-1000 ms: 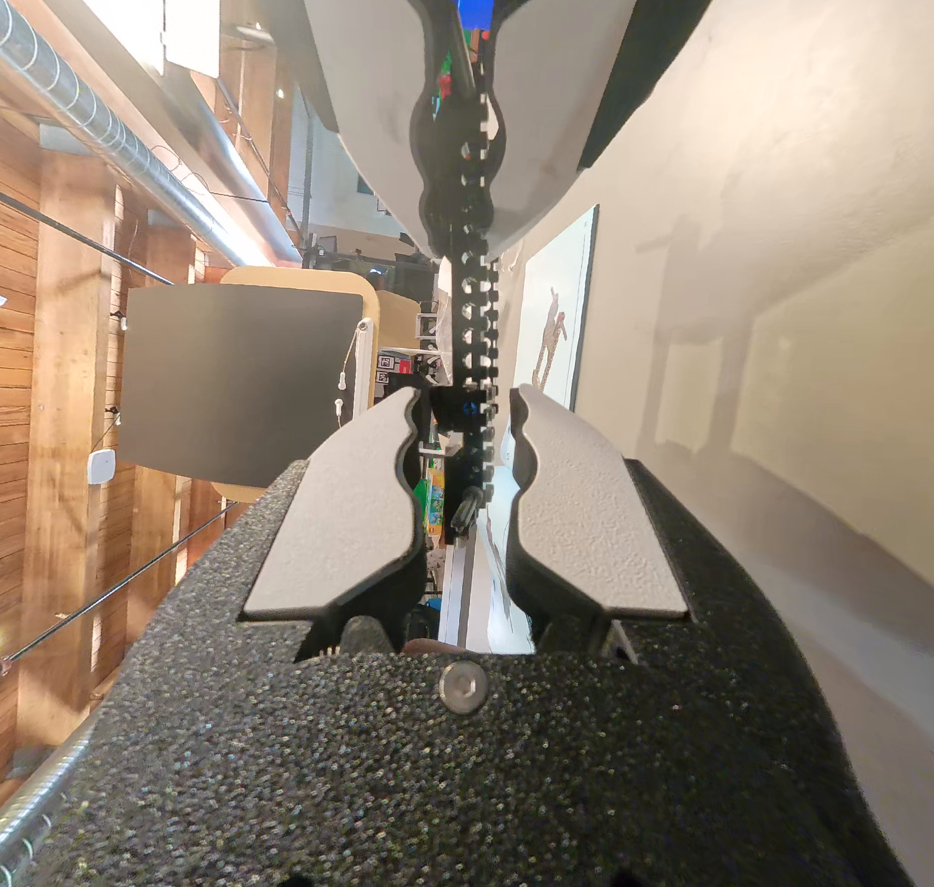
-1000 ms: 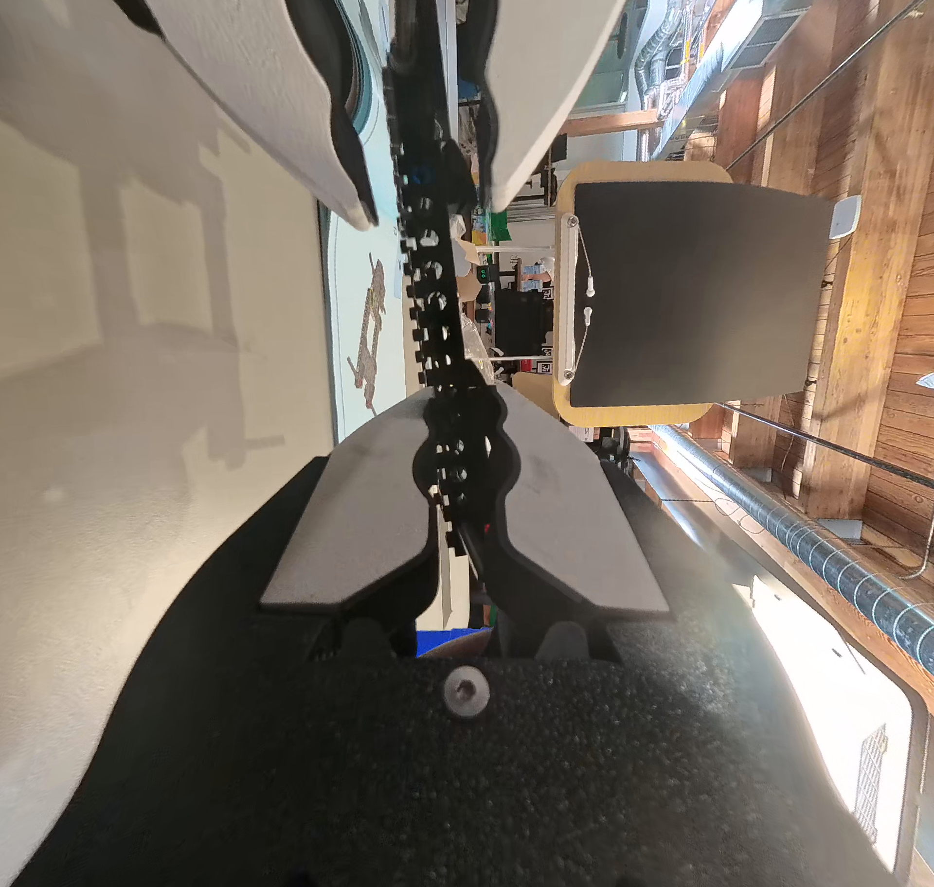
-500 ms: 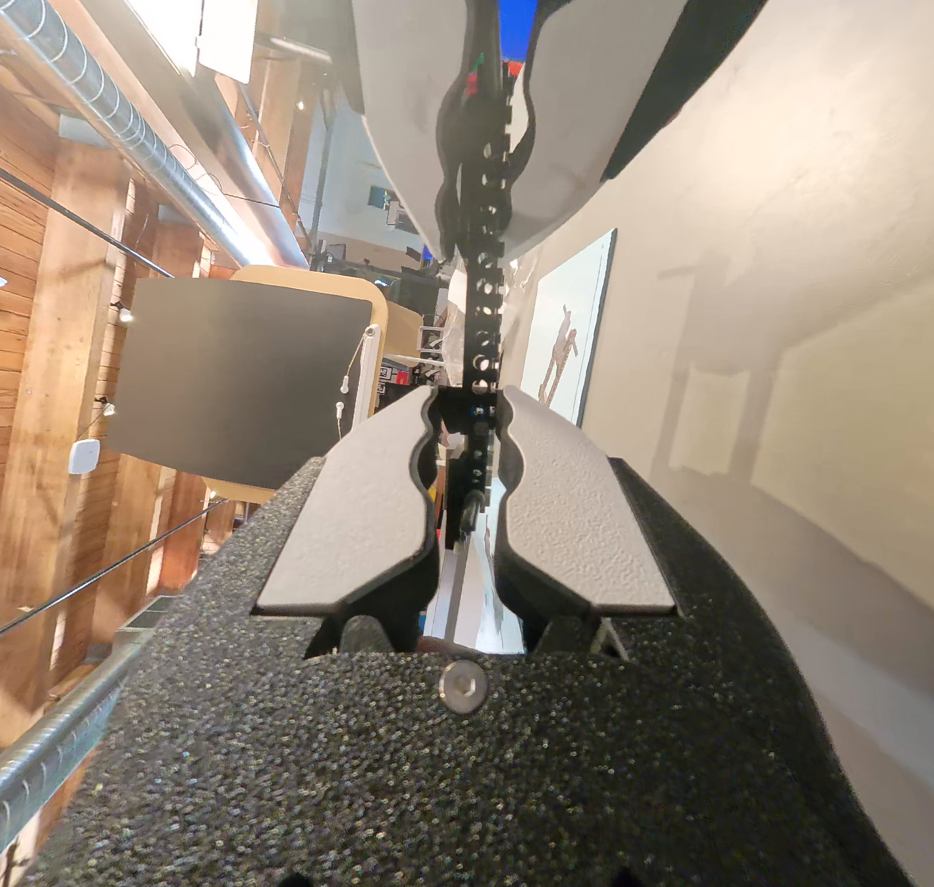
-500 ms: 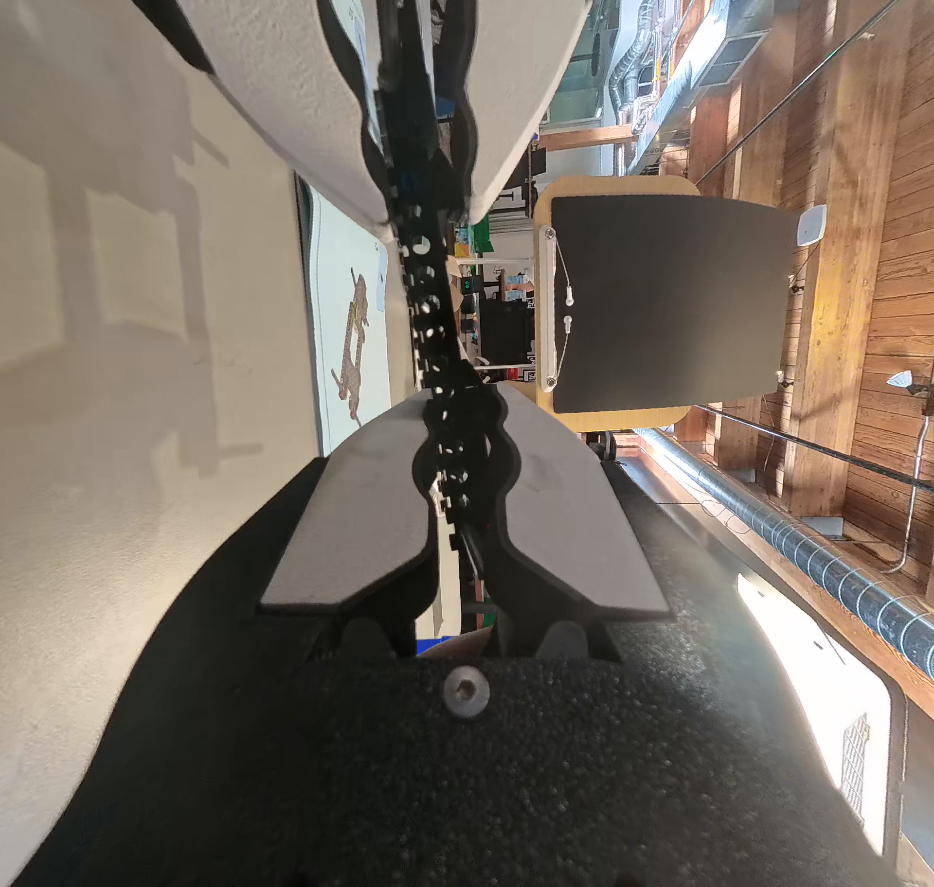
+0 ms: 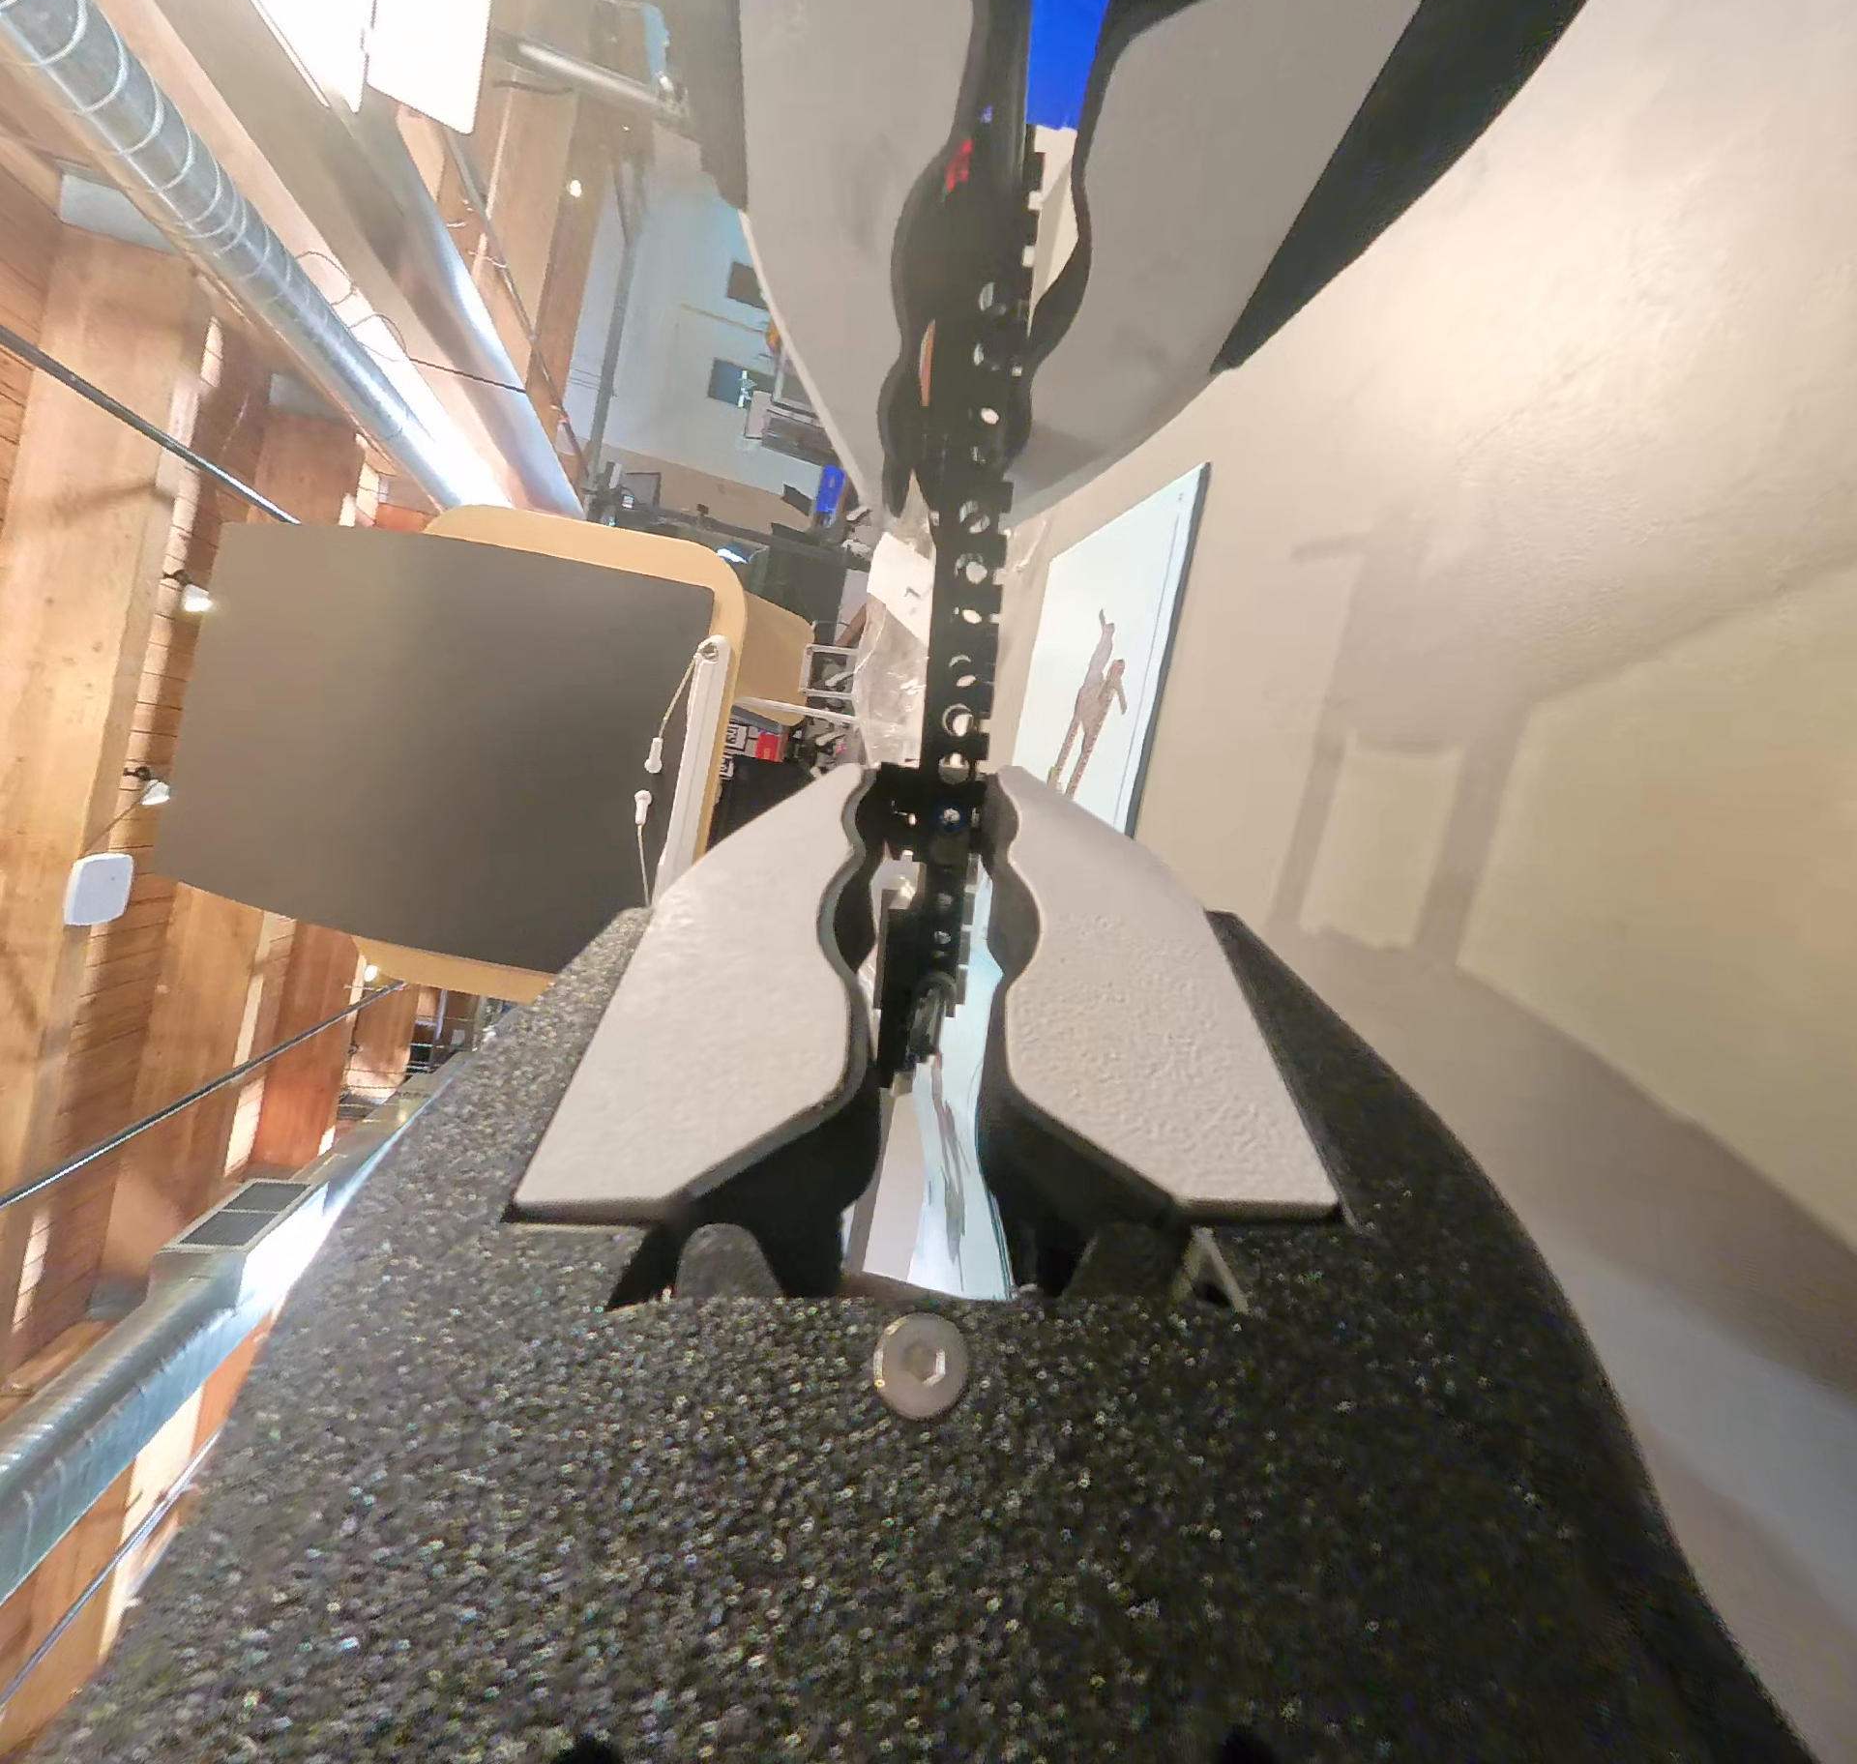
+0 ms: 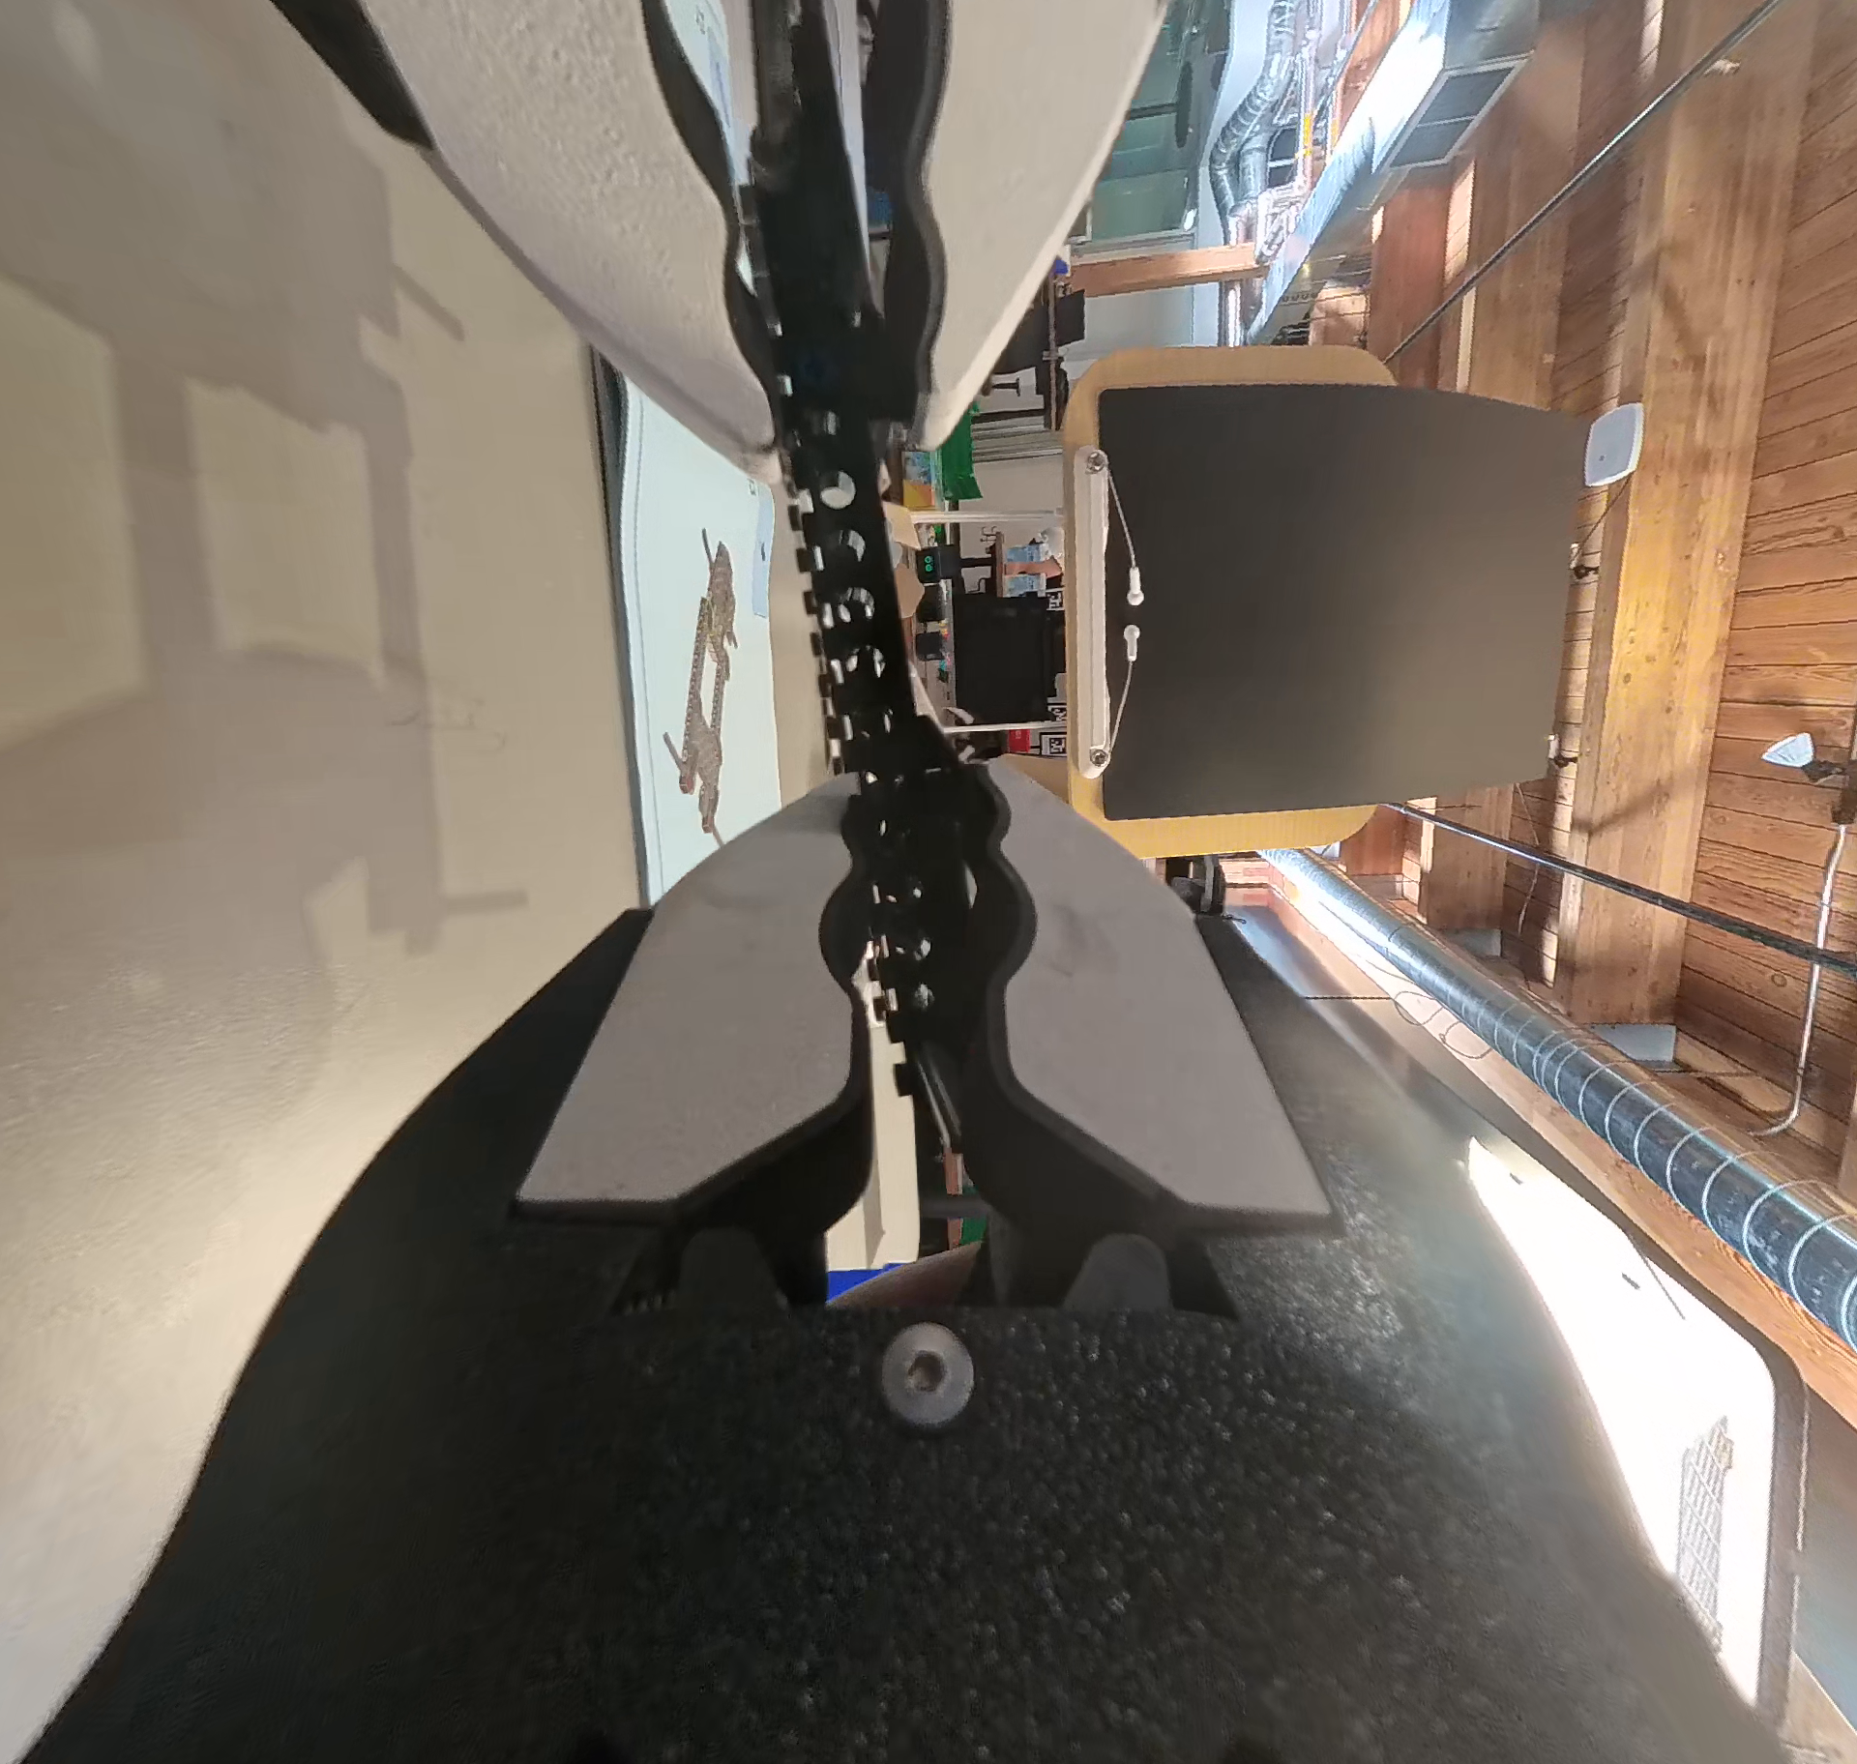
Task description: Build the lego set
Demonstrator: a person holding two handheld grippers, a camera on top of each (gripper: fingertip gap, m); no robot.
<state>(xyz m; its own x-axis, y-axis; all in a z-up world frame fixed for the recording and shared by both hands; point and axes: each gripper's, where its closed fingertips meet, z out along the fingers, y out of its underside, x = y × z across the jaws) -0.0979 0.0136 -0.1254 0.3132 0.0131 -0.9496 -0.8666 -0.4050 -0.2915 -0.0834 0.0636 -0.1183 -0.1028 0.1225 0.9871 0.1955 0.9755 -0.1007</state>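
Observation:
A long black toothed beam with round holes (image 5: 963, 631) spans between my two grippers, held up in the air. My left gripper (image 5: 930, 796) is shut on one end of it, with both pads touching the black block at that end. My right gripper (image 6: 909, 796) is shut on the other end of the beam (image 6: 849, 631). In the left wrist view the right gripper (image 5: 960, 389) shows at the top, closed on the beam. In the right wrist view the left gripper (image 6: 834, 379) shows at the top in the same way.
Both views are turned sideways. A cream wall (image 5: 1507, 611) with a framed picture (image 5: 1105, 651) lies on one side. A black panel on a tan board (image 5: 432, 731) hangs on the other side, also in the right wrist view (image 6: 1326, 600), beside wooden walls and a metal duct (image 6: 1608, 1113).
My left gripper's pads stood apart around the beam's end and have closed onto it. The right gripper has kept its hold. Both grippers have moved slightly closer together.

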